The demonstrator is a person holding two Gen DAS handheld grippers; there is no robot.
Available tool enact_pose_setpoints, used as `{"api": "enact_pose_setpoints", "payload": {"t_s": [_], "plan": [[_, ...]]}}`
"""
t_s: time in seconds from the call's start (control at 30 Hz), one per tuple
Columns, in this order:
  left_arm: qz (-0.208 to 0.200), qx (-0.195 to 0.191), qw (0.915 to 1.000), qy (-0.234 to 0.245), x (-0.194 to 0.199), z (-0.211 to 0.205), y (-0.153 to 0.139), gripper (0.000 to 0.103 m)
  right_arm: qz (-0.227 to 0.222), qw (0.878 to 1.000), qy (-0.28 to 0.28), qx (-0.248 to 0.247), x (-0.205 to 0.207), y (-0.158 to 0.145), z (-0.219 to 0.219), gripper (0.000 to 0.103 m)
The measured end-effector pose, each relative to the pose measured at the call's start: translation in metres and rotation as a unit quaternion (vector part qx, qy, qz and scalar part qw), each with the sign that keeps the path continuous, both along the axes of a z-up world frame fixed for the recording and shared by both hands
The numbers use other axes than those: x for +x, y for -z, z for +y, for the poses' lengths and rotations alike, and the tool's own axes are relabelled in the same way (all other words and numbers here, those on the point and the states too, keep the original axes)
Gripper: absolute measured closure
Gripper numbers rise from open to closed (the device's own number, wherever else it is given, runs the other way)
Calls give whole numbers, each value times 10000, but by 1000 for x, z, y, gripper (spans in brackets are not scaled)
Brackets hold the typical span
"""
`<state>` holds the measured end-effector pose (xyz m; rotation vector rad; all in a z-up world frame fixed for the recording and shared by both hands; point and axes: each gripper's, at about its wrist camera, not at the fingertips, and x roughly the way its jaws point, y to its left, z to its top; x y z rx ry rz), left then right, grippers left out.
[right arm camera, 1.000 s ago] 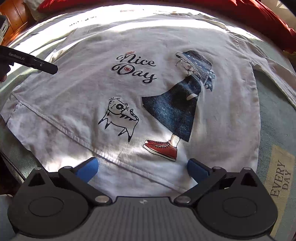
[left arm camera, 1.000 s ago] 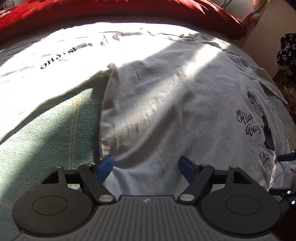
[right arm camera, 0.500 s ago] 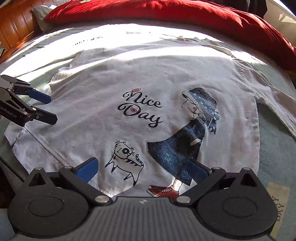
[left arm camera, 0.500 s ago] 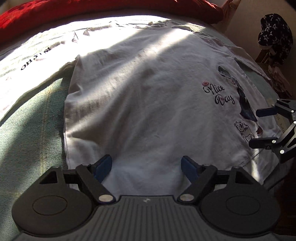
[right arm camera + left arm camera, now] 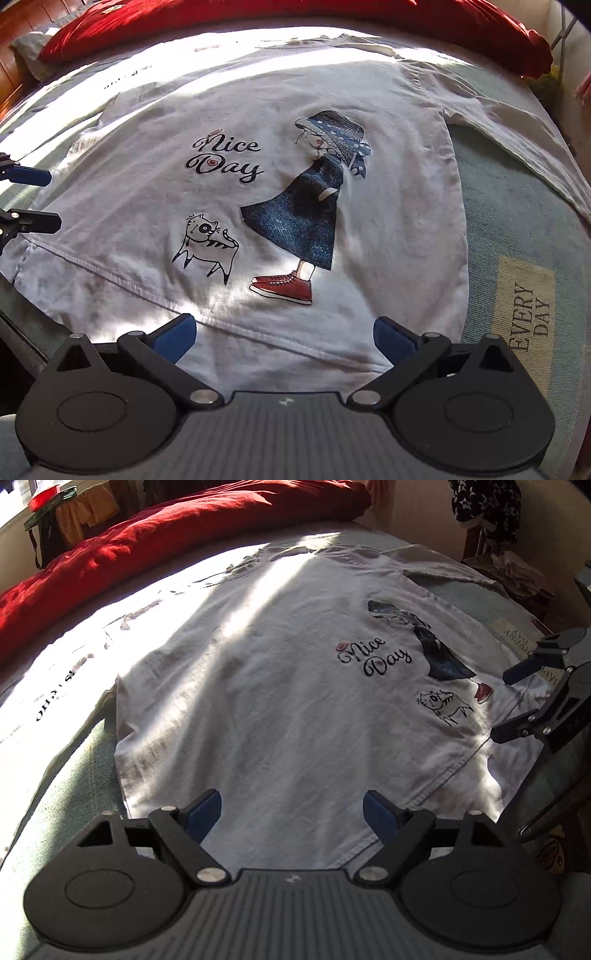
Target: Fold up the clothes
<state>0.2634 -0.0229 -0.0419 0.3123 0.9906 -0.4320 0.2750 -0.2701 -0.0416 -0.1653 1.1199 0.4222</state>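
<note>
A: Status on the shirt?

B: White T-shirt (image 5: 258,206) lies spread flat, print side up, on the pale green bedspread (image 5: 509,221). Print reads "Nice Day" (image 5: 225,158); a girl in a blue hat and dress with red sneakers (image 5: 314,203) at 3 o'clock of the text, a cat drawing (image 5: 205,247) at 6 o'clock of it.

A: Grippers?

B: Right gripper (image 5: 284,336) has its jaws spread wide, nothing between them. Blue pads (image 5: 173,334) sit over the bottom hem at 6 o'clock of the right wrist view. Contact with the cloth: can't tell.

A: Left?

B: Left gripper (image 5: 291,812) likewise wide apart, empty, over the shirt's hem near its side edge. It also shows in the right wrist view at 9 o'clock (image 5: 29,199), beside the shirt's corner there. The right gripper shows in the left wrist view at 3 o'clock (image 5: 506,705), over the hem near the sneakers.

A: Surroundings?

B: Red duvet (image 5: 258,14) bunched along 12 o'clock beyond the collar. A second white cloth with black lettering (image 5: 48,694) lies at 9 o'clock in the left wrist view, next to the shirt. Bedspread carries an "EVERY DAY" patch (image 5: 528,317) at 4 o'clock of the right wrist view, off the shirt's side. One sleeve (image 5: 517,140) stretches out toward 2 o'clock.
</note>
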Motion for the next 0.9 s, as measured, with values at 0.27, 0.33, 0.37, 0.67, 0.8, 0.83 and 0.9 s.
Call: {"api": "enact_pose_setpoints", "payload": {"t_s": [0.27, 0.33, 0.37, 0.67, 0.8, 0.83, 0.9], "plan": [[513, 142, 9982, -272, -34, 17, 11, 13, -163, 9995, -260, -21, -7, 13, -3, 0], [533, 142, 9982, -252, -34, 15, 10, 14, -165, 9994, -317, -13, -6, 15, -3, 0], [536, 132, 9982, -238, -33, 14, 10, 14, -162, 9993, -323, -22, -5, 15, -2, 0], [563, 49, 9983, -111, -25, 0, 12, 14, -295, 9988, -383, -40, -12, 15, -3, 0], [653, 71, 9978, -119, -21, -4, 10, 14, -239, 9979, -576, -161, -21, 11, -6, 0], [742, 135, 9969, -230, -18, -2, 7, 14, -221, 9973, -668, -212, -22, 10, -6, 0], [683, 235, 9957, -574, -8, 3, -4, 14, -140, 9957, -870, -280, -22, 6, -7, 0]]}}
